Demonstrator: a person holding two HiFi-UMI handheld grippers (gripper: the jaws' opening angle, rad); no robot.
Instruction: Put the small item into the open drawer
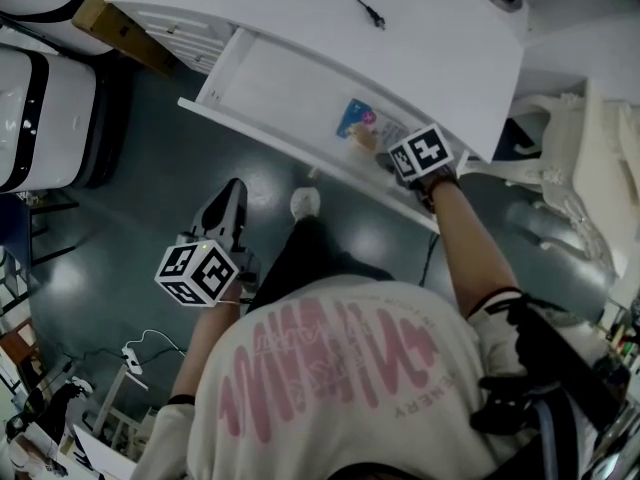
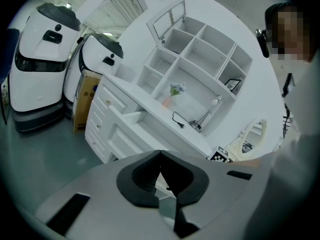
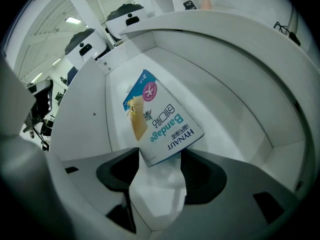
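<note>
A small blue-and-white bandage box (image 3: 160,121) lies flat on the floor of the open white drawer (image 3: 235,109), its near end just ahead of my right gripper (image 3: 160,155). That gripper's jaws stand apart and the box looks free of them. From the head view, the box (image 1: 356,120) sits at the drawer's right end (image 1: 290,78), with my right gripper (image 1: 392,153) reaching over the front panel. My left gripper (image 1: 231,196) hangs low over the floor, shut and empty, facing the dresser (image 2: 161,156).
A white dresser top (image 1: 330,8) with a black cable (image 1: 368,3) overhangs the drawer. White robot bodies (image 1: 40,118) stand at the left, beside a cardboard box (image 1: 120,28). White shelving (image 2: 200,69) rises behind the dresser. My shoe (image 1: 305,202) is below the drawer.
</note>
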